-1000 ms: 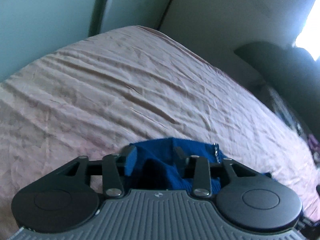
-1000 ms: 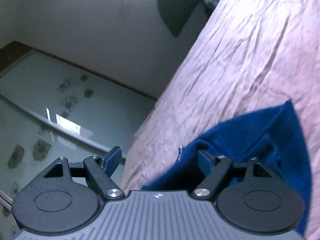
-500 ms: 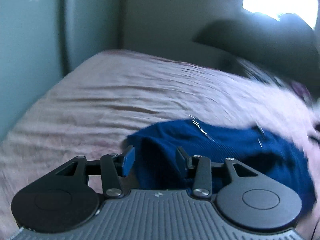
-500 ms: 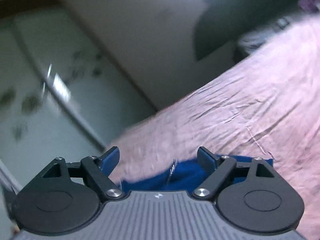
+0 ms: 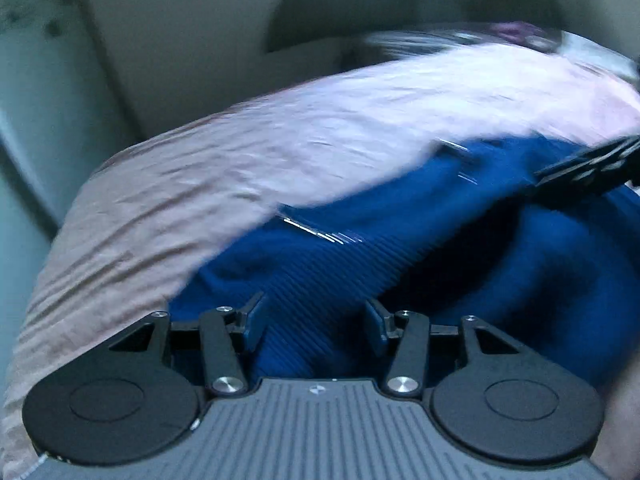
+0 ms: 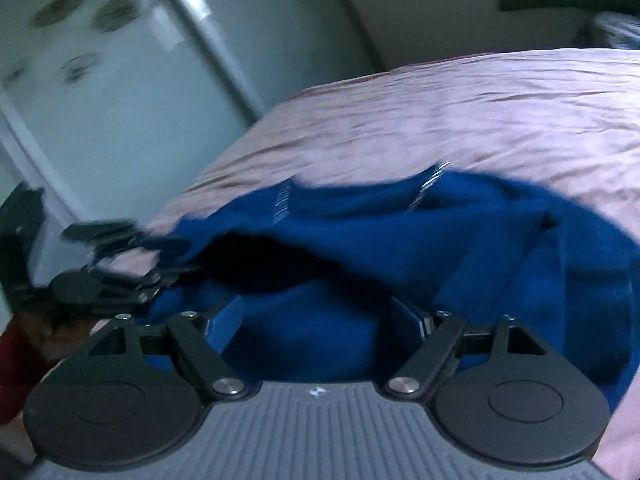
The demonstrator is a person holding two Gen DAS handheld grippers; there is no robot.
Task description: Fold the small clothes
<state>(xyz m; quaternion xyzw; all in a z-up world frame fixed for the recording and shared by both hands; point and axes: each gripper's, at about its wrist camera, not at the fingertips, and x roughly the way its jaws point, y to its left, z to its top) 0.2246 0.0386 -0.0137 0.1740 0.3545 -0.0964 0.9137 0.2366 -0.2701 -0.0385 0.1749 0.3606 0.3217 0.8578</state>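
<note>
A dark blue ribbed knit garment (image 5: 360,248) with small metal clasps lies bunched on the pink bedsheet (image 5: 200,184). My left gripper (image 5: 316,316) is open, its blue-padded fingers spread over the garment's near edge. In the right wrist view the same garment (image 6: 460,240) fills the lower middle, with a dark opening gaping at its left side. My right gripper (image 6: 320,320) is open, wide, low over the cloth. Each gripper shows in the other's view: the right one (image 5: 588,168) at the far right, the left one (image 6: 112,276) at the far left. Both views are blurred.
The wrinkled pink sheet (image 6: 480,112) covers the bed beyond the garment. A pale green wardrobe door with flower prints (image 6: 100,80) stands beyond the bed's edge. A dark rounded shape (image 5: 400,8) and a heap of mixed items (image 5: 520,36) lie at the bed's far end.
Both grippers have swung round and dropped toward the garment, which now spreads wider across both views. Each gripper has come into the other's view. Both jaws stayed open.
</note>
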